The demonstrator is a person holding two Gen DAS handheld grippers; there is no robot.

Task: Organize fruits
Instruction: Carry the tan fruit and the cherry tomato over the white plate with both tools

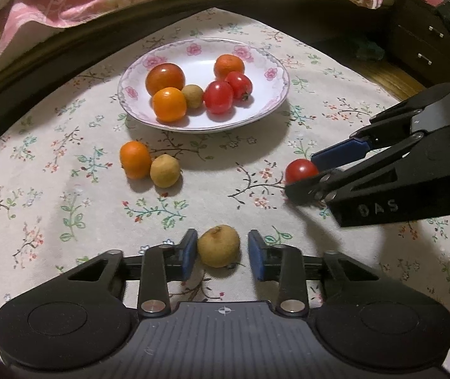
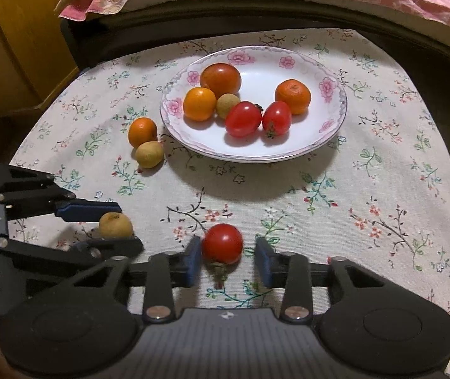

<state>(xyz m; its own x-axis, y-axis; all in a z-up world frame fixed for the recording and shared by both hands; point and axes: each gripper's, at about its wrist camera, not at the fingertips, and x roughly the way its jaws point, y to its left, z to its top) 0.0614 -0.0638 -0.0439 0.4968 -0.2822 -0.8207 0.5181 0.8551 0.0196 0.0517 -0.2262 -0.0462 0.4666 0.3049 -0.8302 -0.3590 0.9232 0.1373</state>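
At frame bottom, the left claw (image 1: 219,254) gapes around a longan (image 1: 218,246); the right claw (image 2: 228,257) gapes around a cherry tomato (image 2: 222,243), its left pad touching.

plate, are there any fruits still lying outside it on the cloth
Yes, an orange and a tan fruit lie on the tablecloth beside the plate.
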